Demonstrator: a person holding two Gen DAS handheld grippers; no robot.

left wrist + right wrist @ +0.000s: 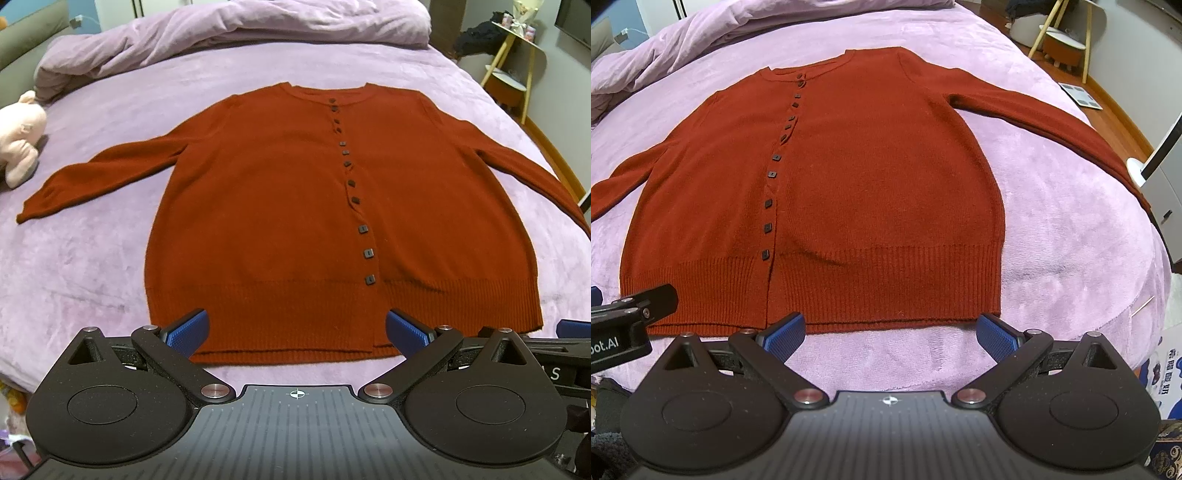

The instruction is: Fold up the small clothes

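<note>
Spread flat mid-frame for folding, buttoned rust cardigan [280, 206]; left gripper [297, 332] and right gripper [890, 332] agape, seemingly untouching, below hem.

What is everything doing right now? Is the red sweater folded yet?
Red cardigan: not folded, flat on the bed, buttoned, both sleeves spread out.
Left gripper: open, holding nothing, by the hem.
Right gripper: open, holding nothing, by the hem.
Purple duvet: bunched up behind the cardigan.
Pink plush toy: lying on the bed.
</note>
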